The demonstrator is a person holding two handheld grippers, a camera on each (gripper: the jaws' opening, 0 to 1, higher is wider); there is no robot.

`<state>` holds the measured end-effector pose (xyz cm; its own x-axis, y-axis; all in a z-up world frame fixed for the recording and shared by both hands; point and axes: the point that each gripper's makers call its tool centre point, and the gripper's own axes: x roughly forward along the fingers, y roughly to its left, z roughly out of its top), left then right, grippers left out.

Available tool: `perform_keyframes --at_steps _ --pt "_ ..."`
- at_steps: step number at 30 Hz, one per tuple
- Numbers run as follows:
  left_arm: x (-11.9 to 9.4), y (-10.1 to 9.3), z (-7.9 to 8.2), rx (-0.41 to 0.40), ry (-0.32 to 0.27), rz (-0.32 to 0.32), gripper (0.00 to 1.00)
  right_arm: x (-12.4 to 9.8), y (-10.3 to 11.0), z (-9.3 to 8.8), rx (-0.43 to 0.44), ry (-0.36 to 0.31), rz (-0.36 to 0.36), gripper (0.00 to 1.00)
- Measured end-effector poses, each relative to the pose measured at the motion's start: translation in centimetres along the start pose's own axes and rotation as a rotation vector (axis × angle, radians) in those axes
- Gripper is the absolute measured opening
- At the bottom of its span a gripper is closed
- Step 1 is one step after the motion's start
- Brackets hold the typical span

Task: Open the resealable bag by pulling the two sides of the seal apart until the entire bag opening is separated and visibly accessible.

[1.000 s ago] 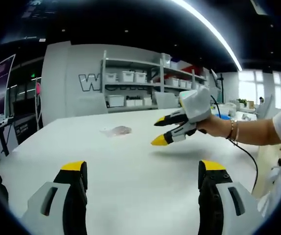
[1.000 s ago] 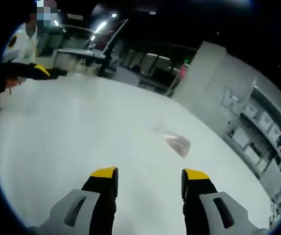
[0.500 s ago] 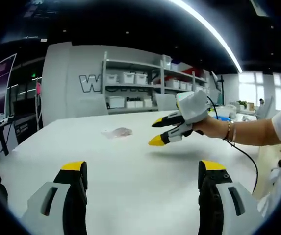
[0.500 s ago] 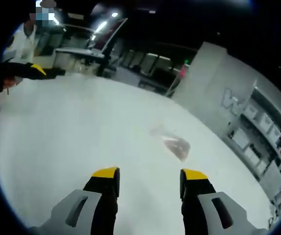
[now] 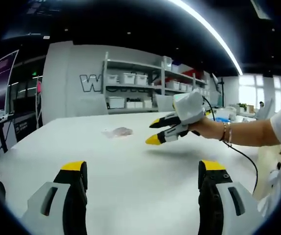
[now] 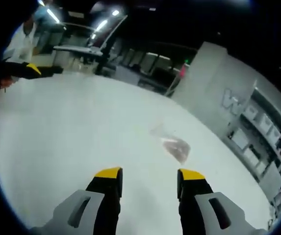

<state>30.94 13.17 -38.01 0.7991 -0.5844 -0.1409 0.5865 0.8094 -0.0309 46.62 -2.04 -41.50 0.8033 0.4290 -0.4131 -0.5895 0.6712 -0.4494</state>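
Standing by the table here: the left gripper (image 5: 140, 169) has its two yellow-tipped jaws spread wide with nothing between them, hovering low over the white table (image 5: 130, 186). Ahead of it and off to its right, the right gripper (image 5: 156, 131) comes in on a person's hand (image 5: 205, 126), bracelet on the wrist, jaws parted and pointing across toward the bag. From its own camera that right gripper (image 6: 145, 172) also shows a clear gap between the jaws – holding nothing. The resealable bag (image 6: 175, 148) lies flat on the tabletop just ahead of those jaws, a bit toward the right-hand one, not touched by either; it's clear plastic with something pinkish inside, and I can't tell from here how the seal sits. From the left gripper the same bag (image 5: 116, 131) is farther out, well ahead and slightly left of centre. Beyond the table's far edge – shelving (image 5: 145, 88) with white bins against a grey wall.
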Motion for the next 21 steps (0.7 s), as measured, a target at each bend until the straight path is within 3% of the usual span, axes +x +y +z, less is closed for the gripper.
perform_keyframes --at_steps 21 --pt "0.7 0.9 0.7 -0.001 0.005 -0.006 0.93 1.6 -1.7 1.8 -0.038 -0.014 -0.015 0.39"
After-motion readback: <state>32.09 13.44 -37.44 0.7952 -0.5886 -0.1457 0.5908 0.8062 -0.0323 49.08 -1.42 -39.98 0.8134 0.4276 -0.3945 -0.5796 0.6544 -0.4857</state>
